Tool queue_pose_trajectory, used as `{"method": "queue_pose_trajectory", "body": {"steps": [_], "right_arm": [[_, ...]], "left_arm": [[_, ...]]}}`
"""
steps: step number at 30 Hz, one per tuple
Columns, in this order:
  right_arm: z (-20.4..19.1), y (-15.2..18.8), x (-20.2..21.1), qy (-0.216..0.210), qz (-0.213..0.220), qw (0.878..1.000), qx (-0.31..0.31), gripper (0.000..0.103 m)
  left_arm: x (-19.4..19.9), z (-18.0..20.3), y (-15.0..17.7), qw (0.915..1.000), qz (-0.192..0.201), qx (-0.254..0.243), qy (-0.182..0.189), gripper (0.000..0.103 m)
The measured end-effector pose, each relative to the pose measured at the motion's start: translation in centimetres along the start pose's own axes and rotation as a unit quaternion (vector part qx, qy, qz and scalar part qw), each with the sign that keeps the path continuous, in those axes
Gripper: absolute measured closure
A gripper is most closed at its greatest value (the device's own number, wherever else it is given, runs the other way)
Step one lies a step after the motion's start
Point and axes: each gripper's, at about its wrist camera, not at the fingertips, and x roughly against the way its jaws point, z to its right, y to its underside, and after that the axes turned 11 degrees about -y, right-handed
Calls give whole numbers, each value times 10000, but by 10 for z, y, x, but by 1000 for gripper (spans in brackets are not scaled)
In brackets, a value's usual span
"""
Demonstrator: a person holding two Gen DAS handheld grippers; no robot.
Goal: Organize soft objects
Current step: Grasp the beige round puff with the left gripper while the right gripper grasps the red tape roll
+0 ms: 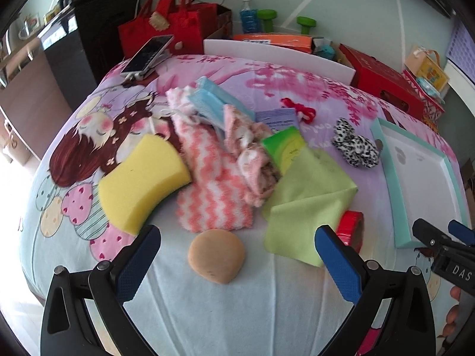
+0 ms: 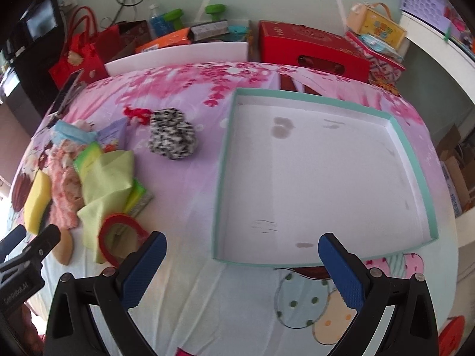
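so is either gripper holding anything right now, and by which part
Nothing is held. The left gripper is open over the tan sponge, not touching it. The right gripper is open and empty near the tray.

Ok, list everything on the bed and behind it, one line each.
Tray: 1, white with teal rim, right side of bed, nothing in it.
Sponge: 1, yellow, left of pile.
Fuzzy cloth: 1, pink-and-white zigzag, middle of pile.
Green cloth: 1, light green, right of pile.
Round pad: 1, tan, near edge.
Spotted item: 1, black-and-white, between pile and tray.
Red ring: 1, beside green cloth.
Phone: 1, far left corner.
Red bag: 1, behind bed.
Red box: 1, behind tray.
Left gripper: open.
Right gripper: open.
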Motion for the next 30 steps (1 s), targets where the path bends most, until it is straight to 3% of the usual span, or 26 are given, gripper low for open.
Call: {"method": "queue_pose_trajectory", "body": {"steps": [8, 17, 22, 30], "right_arm": [[-48, 2, -15, -526, -221, 9963, 638, 0], [-73, 13, -43, -671, -673, 9901, 1034, 0], [-71, 11, -51, -848, -745, 9890, 956, 13], [-71, 7, -62, -1128, -789, 9870, 824, 22]], "left_arm": [[-19, -41, 5, 9983, -518, 251, -123, 0], [-35, -33, 13, 9950, -973, -54, 235, 0], [-43, -31, 15, 9929, -1134, -25, 350, 1], [-51, -21, 17, 9897, -1319, -250, 495, 30]]}}
